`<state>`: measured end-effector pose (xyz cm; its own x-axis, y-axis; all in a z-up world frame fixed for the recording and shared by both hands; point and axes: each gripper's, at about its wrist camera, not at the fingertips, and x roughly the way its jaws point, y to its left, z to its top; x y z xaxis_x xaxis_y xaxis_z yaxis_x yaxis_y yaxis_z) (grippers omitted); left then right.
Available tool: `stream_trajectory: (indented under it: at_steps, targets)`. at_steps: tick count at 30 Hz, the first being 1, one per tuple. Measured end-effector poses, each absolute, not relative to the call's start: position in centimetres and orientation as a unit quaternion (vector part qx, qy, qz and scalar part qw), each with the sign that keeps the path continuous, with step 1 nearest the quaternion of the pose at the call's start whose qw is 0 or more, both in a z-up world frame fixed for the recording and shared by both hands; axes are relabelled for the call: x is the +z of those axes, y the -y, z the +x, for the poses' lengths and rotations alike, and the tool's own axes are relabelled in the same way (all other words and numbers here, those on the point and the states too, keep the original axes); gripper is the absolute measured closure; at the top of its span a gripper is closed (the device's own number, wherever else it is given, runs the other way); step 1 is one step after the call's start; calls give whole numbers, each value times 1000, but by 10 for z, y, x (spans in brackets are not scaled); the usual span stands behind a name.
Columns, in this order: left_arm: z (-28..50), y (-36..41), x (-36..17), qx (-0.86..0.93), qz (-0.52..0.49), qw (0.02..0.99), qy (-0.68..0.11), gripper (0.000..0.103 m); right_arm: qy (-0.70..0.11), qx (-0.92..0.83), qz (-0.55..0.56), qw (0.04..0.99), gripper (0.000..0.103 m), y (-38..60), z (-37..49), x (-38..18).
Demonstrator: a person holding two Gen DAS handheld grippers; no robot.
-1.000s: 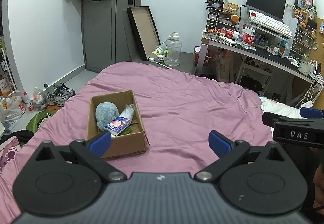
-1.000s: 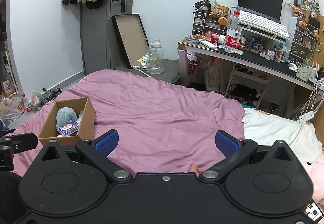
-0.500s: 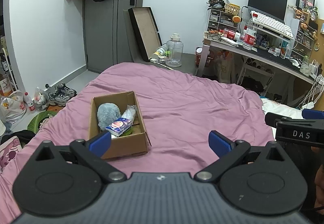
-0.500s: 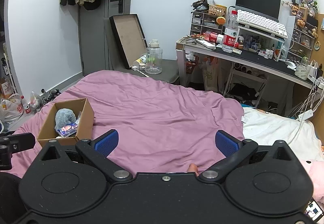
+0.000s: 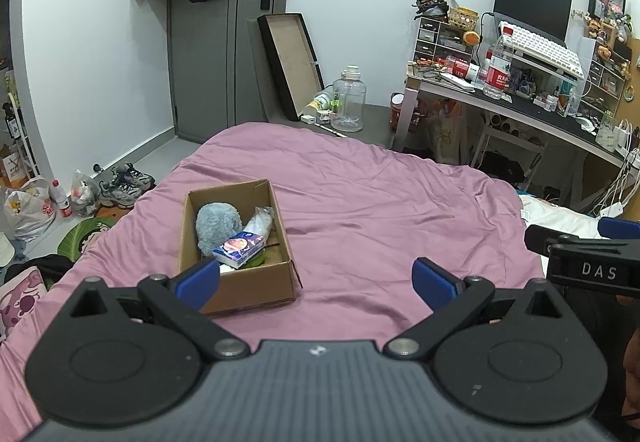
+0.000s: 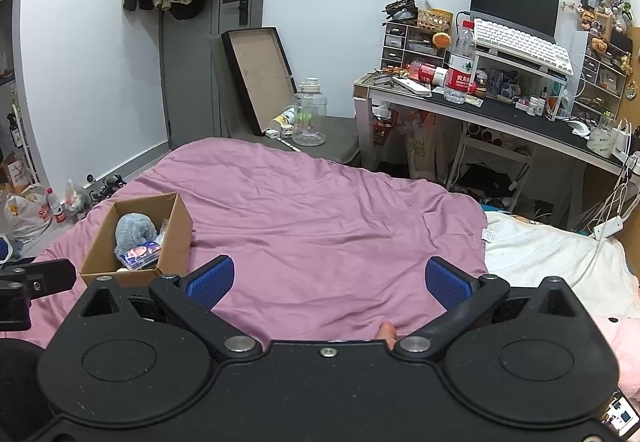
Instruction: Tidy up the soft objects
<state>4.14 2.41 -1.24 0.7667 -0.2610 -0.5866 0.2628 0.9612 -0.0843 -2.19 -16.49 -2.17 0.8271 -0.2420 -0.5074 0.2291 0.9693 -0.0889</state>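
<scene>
An open cardboard box point(image 5: 256, 286) sits on the pink bedspread point(image 5: 380, 210). It holds a grey-blue fluffy toy point(image 5: 218, 224), a tissue pack point(image 5: 240, 248) and a clear plastic-wrapped item point(image 5: 260, 222). The box also shows in the right wrist view point(image 6: 176, 238), with the fluffy toy point(image 6: 134, 230) inside. My left gripper point(image 5: 316, 278) is open and empty, just behind the box's near right corner. My right gripper point(image 6: 328, 278) is open and empty above bare bedspread, right of the box.
A white blanket point(image 6: 540, 254) and a pink plush point(image 6: 620, 342) lie at the bed's right side. A cluttered desk point(image 6: 500, 118) stands beyond the bed. A large clear jug point(image 5: 348, 100) and a leaning tray point(image 5: 292, 62) stand by the door. Shoes and bags point(image 5: 80, 194) lie on the left floor.
Both views have shifted slightly, with the box sitting a little further right in the left wrist view. Both grippers stay open and empty.
</scene>
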Motion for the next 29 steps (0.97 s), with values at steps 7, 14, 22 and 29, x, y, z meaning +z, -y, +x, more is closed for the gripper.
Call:
stream_trajectory:
  at_steps: [7, 14, 22, 29]
  targets:
    - [41, -24, -12, -139, 2, 940, -311, 1, -266, -122, -13, 956, 0, 164, -23, -21]
    - [40, -25, -13, -133, 1, 940, -314, 1, -267, -119, -12, 956, 0, 163, -23, -22]
    - [43, -25, -15, -124, -5, 939, -321, 1, -275, -113, -8, 955, 0, 161, -20, -27]
    - [48, -23, -19, -121, 0, 938, -325, 1, -284, -101, -8, 954, 0, 161, -16, -32]
